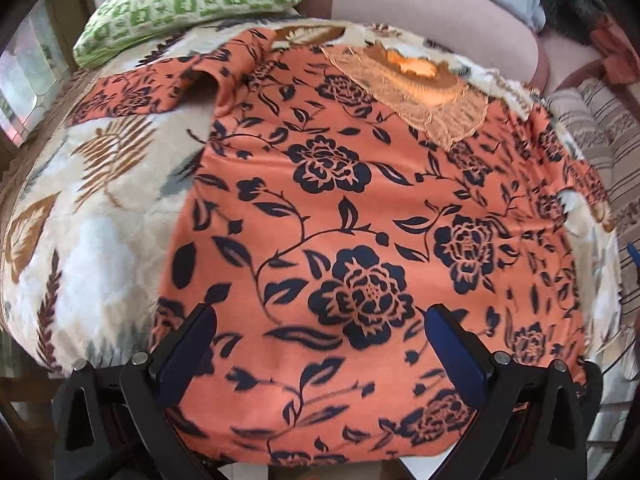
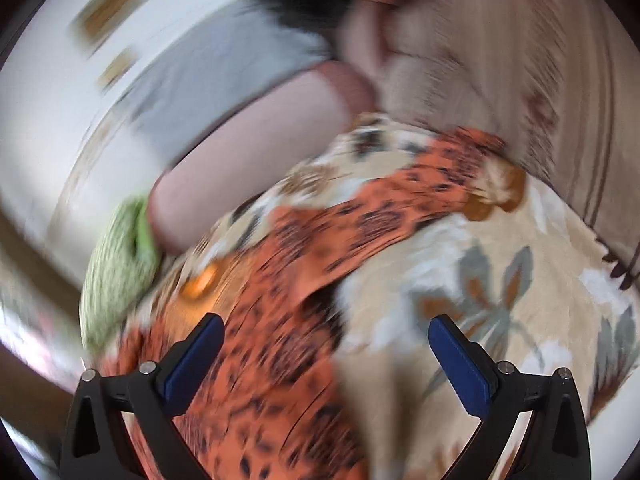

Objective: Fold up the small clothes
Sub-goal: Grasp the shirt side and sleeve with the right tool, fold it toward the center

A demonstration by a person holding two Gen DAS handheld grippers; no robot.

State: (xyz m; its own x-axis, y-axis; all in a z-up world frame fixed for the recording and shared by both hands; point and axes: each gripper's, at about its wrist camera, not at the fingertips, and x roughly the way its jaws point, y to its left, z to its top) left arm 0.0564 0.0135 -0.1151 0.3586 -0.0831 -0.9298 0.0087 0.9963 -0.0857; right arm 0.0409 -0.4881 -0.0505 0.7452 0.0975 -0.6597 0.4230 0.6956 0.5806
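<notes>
At the far left lies one green checked pillow (image 1: 188, 4), on the edge of the floral blanket (image 1: 92, 240) that covers the bed. One orange flowered top (image 1: 340, 220) is spread flat on this blanket, its long axis running from the near hem to the far lace neckline (image 1: 432, 92). The left gripper (image 1: 320, 344) hovers over the near hem, fingers apart and empty. The right gripper (image 2: 326, 354), also apart, is beside the right sleeve (image 2: 400, 208); this view is blurred. I judge the left one nearer to the hem.
</notes>
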